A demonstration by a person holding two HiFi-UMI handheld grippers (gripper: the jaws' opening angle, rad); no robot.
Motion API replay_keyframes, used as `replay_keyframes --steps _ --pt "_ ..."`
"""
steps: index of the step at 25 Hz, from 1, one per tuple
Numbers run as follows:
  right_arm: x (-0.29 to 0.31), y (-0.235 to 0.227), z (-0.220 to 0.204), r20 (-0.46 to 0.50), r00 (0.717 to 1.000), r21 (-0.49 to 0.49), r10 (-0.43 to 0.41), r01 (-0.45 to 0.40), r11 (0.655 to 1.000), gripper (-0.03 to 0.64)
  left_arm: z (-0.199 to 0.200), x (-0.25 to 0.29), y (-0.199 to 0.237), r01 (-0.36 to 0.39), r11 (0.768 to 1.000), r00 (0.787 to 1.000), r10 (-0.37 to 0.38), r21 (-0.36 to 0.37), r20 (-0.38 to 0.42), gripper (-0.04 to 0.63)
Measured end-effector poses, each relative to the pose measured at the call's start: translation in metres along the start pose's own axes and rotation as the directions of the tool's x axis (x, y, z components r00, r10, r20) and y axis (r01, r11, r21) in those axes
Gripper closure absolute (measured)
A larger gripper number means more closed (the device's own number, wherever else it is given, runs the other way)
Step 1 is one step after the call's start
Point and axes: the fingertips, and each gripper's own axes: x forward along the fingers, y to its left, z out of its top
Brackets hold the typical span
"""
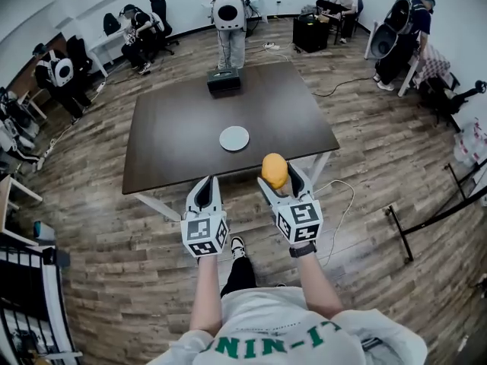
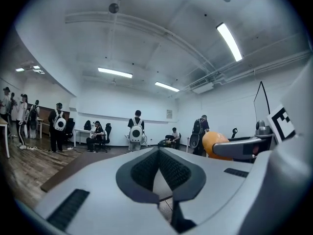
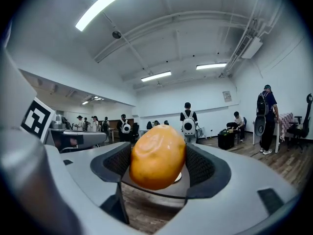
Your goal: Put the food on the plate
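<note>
currently the carry step is in hand: nearest the person, the left gripper (image 1: 205, 192) hangs idle, its jaws pressed together on nothing; beside it the right gripper (image 1: 278, 181) pinches the orange-yellow food (image 3: 157, 155) between its pads, level in the air over the near edge of the dark table (image 1: 167, 158); farther out, the white plate (image 1: 234, 138) sits bare near the table's middle, well apart from the food; next, i judge, the right gripper must reach forward and a little left, lower over the plate, then spread its jaws.
</note>
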Motion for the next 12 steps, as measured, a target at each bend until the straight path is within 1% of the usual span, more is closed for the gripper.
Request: replay_keyframes --steps 3,7,9,12 --pt "0.066 -0.007 0.014 -0.007 1.0 -0.012 0.0 0.0 1.0 0.259 0.013 0.059 0.031 0.034 0.999 0.999 -0.034 0.003 0.013 0.583" --pt "0.149 -0.004 0.045 0.015 1.0 -0.032 -0.002 0.002 0.999 0.26 0.035 0.125 0.084 0.05 0.999 0.998 -0.05 0.009 0.032 0.583" --pt "0.184 0.001 0.052 0.016 1.0 -0.032 -0.006 0.007 0.999 0.261 0.037 0.151 0.111 0.059 0.998 0.998 -0.059 0.0 0.025 0.583" --pt "0.234 0.004 0.052 -0.008 1.0 -0.032 -0.001 0.0 0.999 0.261 0.033 0.187 0.145 0.069 0.997 0.998 -0.069 -0.028 0.014 0.583"
